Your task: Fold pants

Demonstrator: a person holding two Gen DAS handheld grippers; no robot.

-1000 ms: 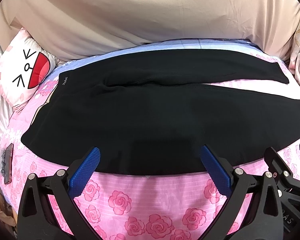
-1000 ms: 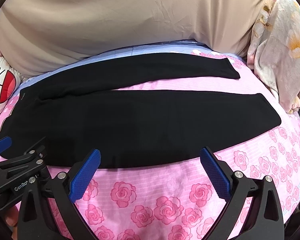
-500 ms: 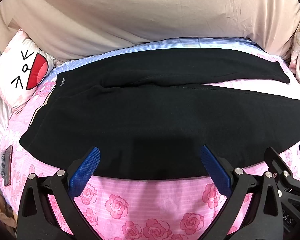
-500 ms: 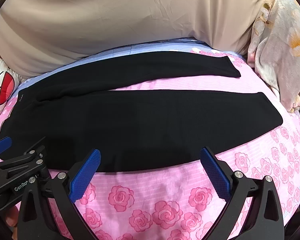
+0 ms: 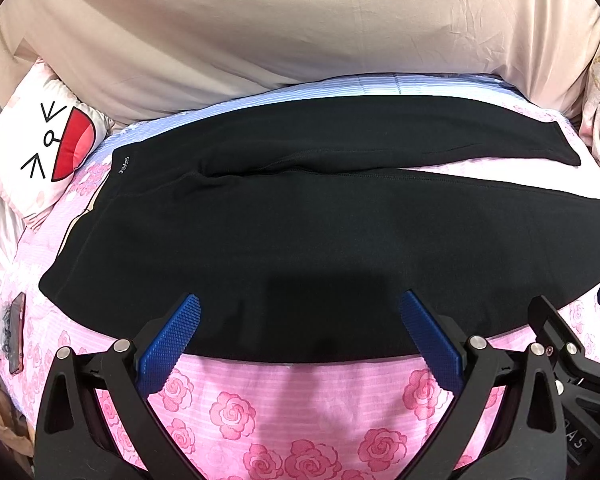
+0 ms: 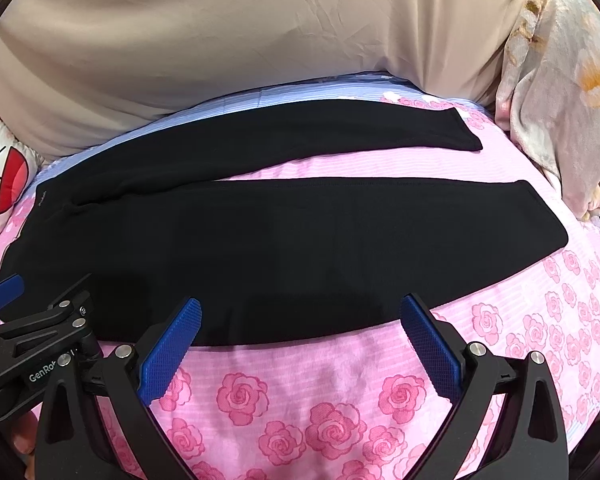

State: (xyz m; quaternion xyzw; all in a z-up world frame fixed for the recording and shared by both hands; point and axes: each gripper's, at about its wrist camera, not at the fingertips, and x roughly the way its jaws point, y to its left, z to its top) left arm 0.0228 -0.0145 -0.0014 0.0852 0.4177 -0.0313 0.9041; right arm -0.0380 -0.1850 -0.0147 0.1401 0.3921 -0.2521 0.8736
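Note:
Black pants (image 5: pixel 300 216) lie flat across a pink rose-print bed (image 5: pixel 236 412), waistband to the left, both legs stretched to the right and slightly apart. My left gripper (image 5: pixel 300 312) hovers open over the near edge of the closer leg, nothing between its blue pads. In the right wrist view the pants (image 6: pixel 284 236) fill the middle, with both leg ends at the right. My right gripper (image 6: pixel 300 316) is open too, over the near edge of the closer leg. The two grippers are side by side; each shows at the edge of the other's view.
A beige sheet (image 5: pixel 300 28) rises like a wall behind the bed. A white cat-face pillow (image 5: pixel 36 152) lies at the left, a floral blanket (image 6: pixel 556 80) at the right. A phone (image 5: pixel 17 332) rests on the bed's left edge.
Both grippers have crept forward toward the pants' near edge; the hem now reaches between the pads. The pants have not moved and both grippers stay open.

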